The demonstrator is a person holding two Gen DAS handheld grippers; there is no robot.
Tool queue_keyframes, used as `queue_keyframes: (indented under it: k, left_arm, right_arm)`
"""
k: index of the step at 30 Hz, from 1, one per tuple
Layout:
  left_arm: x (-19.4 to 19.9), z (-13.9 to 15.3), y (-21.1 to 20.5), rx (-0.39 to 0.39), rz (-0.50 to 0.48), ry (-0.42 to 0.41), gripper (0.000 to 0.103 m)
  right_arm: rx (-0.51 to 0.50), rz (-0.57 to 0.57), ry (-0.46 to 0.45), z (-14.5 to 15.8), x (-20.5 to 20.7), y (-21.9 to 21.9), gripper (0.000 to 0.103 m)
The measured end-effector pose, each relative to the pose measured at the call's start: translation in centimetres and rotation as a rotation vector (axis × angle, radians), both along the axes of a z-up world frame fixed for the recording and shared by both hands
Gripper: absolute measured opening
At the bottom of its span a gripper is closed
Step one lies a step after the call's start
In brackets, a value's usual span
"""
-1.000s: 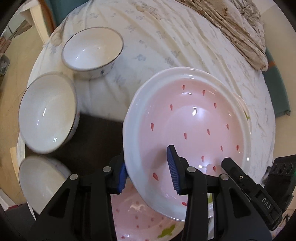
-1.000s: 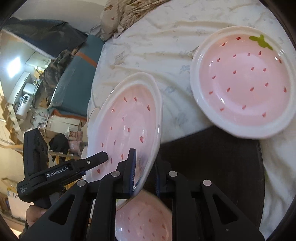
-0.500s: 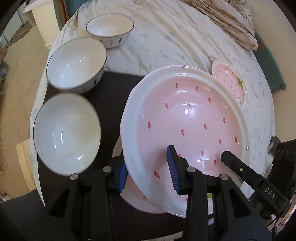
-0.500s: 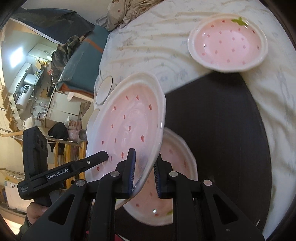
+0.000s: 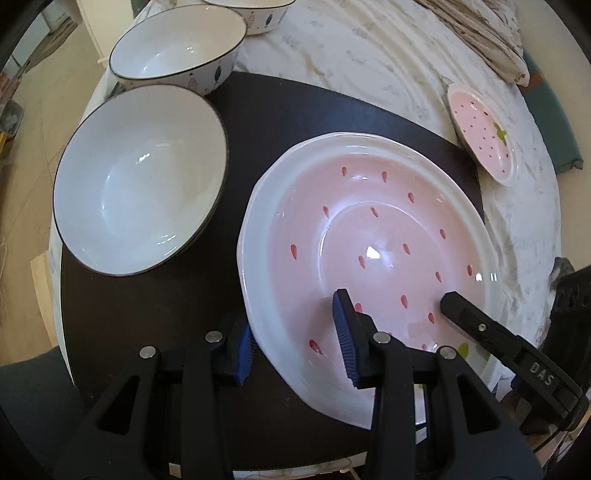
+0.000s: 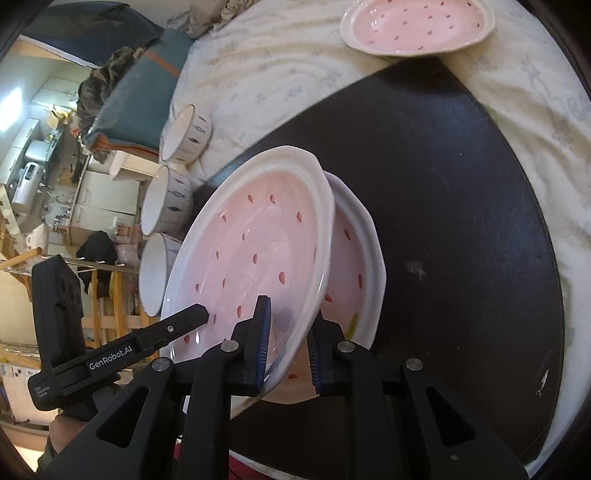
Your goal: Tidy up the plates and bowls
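Both grippers hold one pink strawberry plate by its near rim. My left gripper is shut on its left edge, my right gripper on its right edge. The plate hangs tilted, low over a second pink plate that lies on the dark mat. The right gripper's finger shows in the left wrist view, the left gripper's finger in the right wrist view. A third pink plate lies on the cloth beyond the mat.
Three white bowls stand in a row left of the plates: one on the mat, one behind it, one farthest. A crumpled cloth lies at the table's far right. The round table has a pale tablecloth.
Both grippers lowered the held plate toward the plate on the mat and came in closer over the mat. The bowls and the far plate have not moved on the table.
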State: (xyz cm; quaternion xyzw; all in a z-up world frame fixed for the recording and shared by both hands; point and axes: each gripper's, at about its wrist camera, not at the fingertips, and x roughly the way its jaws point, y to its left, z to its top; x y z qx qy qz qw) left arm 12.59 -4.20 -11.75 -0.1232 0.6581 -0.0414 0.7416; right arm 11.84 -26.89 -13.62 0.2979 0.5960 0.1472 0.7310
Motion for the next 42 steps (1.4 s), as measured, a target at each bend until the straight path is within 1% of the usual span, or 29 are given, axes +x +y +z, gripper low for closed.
queue_keyframes:
  k: [2, 5, 9, 11, 13, 14, 15, 17, 19, 21, 26, 29, 30, 31, 32, 33, 34, 36, 38, 42]
  left_arm:
    - [-0.2, 0.0, -0.2, 0.016, -0.013, -0.009, 0.035]
    - [-0.6, -0.2, -0.1, 0.005, -0.025, -0.007, 0.035]
    - [-1.2, -0.1, -0.2, -0.004, -0.048, 0.002, 0.035]
    - [-1.5, 0.1, -0.1, 0.002, -0.053, 0.008, 0.036]
    - [-2.0, 0.3, -0.1, 0.073, -0.073, 0.022, 0.040]
    - [-2.1, 0.2, -0.2, 0.092, -0.084, 0.025, 0.043]
    - [-2.3, 0.3, -0.1, 0.101, -0.097, 0.026, 0.043]
    - [-3.0, 1.1, 0.2, 0.121, -0.108, -0.001, 0.043]
    - [-3.4, 2.0, -0.1, 0.175, -0.139, -0.039, 0.044]
    - [-3.6, 2.5, -0.3, 0.214, -0.157, -0.063, 0.049]
    - [-4.6, 3.4, -0.5, 0.231, -0.176, -0.134, 0.050]
    - [-5.9, 3.9, -0.1, 0.240, -0.158, -0.180, 0.050]
    - [-6.1, 4.1, 0.0, 0.241, -0.152, -0.193, 0.050]
    - [-6.3, 4.4, 0.1, 0.239, -0.146, -0.205, 0.050]
    - [-6.2, 4.6, 0.0, 0.239, -0.141, -0.211, 0.050]
    - [-6.1, 4.8, 0.0, 0.238, -0.139, -0.218, 0.050]
    - [-5.9, 5.0, -0.1, 0.230, -0.145, -0.228, 0.050]
    - [-5.8, 5.2, -0.2, 0.245, -0.144, -0.238, 0.050]
    - [-5.8, 5.3, 0.0, 0.238, -0.133, -0.248, 0.050]
    - [-5.5, 5.2, 0.8, 0.230, -0.091, -0.240, 0.050]
  right_arm:
    - [-0.010, 0.003, 0.005, -0.3, 0.1, 0.1, 0.020]
    - [-0.005, -0.003, 0.023, -0.8, 0.2, 0.0, 0.020]
    - [0.002, -0.015, 0.097, -2.1, 0.0, -0.5, 0.022]
    - [-0.006, -0.014, 0.092, -2.1, 0.1, -0.4, 0.023]
    - [-0.036, 0.002, 0.081, -1.9, 0.2, 0.0, 0.023]
    - [-0.034, 0.001, 0.088, -2.0, 0.2, -0.1, 0.022]
    - [-0.029, 0.005, 0.098, -2.2, 0.3, 0.0, 0.022]
    - [-0.043, 0.013, 0.094, -2.3, 0.4, 0.3, 0.022]
    - [-0.046, 0.019, 0.098, -2.6, 0.5, 0.6, 0.024]
    - [-0.024, 0.016, 0.127, -2.9, 0.5, 0.6, 0.024]
    - [-0.082, 0.047, 0.123, -2.3, 0.6, 1.4, 0.028]
    - [-0.117, 0.084, 0.131, -2.0, 0.4, 2.2, 0.031]
    - [-0.110, 0.097, 0.152, -1.8, 0.3, 2.5, 0.037]
    - [-0.100, 0.105, 0.152, -1.5, 0.2, 2.8, 0.053]
    - [-0.073, 0.117, 0.142, -1.1, 0.0, 3.0, 0.063]
    - [-0.055, 0.120, 0.134, -0.8, -0.1, 3.1, 0.078]
    - [-0.054, 0.119, 0.132, -0.7, -0.2, 3.1, 0.084]
    - [-0.075, 0.115, 0.127, -0.4, -0.1, 3.1, 0.084]
    - [-0.068, 0.093, 0.137, -0.4, -0.2, 2.8, 0.084]
    - [-0.014, 0.065, 0.166, -0.5, -0.7, 2.4, 0.087]
